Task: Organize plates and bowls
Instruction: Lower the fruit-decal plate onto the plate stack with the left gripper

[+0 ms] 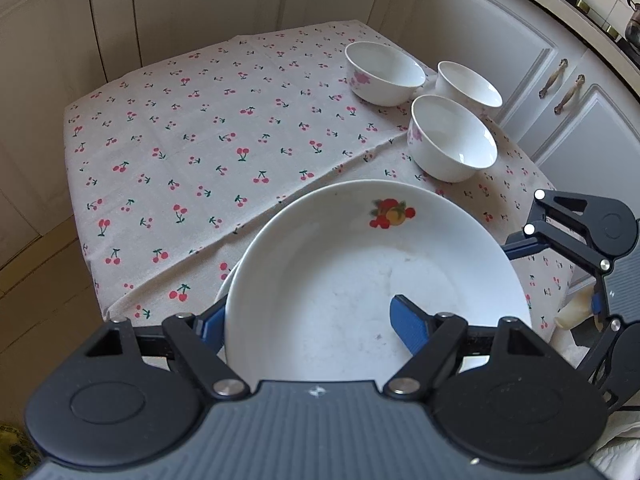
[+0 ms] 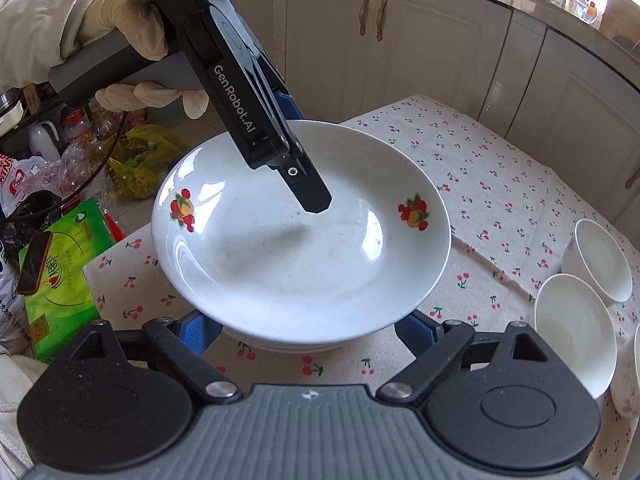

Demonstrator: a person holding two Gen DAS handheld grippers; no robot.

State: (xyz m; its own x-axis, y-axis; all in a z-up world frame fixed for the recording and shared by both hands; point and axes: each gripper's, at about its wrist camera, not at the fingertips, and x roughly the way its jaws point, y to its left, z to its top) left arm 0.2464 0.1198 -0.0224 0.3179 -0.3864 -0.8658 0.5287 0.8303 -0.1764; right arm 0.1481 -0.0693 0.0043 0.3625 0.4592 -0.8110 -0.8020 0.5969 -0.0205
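Cotton cloth, cream with red cherries, covered the worktop point(image 1: 200, 128). From my remote seat I judged it was kept mostly bare so the crockery could be grouped on it.

At its near corner sat the deep white ceramic plate point(image 1: 340, 272), printed with small fruit clusters. It lay over a stack of similar white plates point(image 2: 280, 346), whose rims peeked out just below it. I read that as the plates being gathered into one pile.

My left hand-held gripper point(image 1: 308, 312) came down steeply over the far rim, carried by a gloved hand point(image 2: 128, 28). One finger lay inside the plate's well and the other sat outside, under the wall. It was set fairly narrow and, as far as I could read it, closed on that rim to steady the plate.

My right hand-held gripper point(image 2: 308, 330) stood wide at the near side. Both blue fingers disappeared beneath the plate's rim on either side of the stack. I could not tell whether its pads pressed on anything; I judged it was there as a support from below.

Three small white porcelain bowls point(image 1: 452, 138) with pink flower prints stood upright and close together at the far right edge, well apart from the plates. They had not yet been nested.
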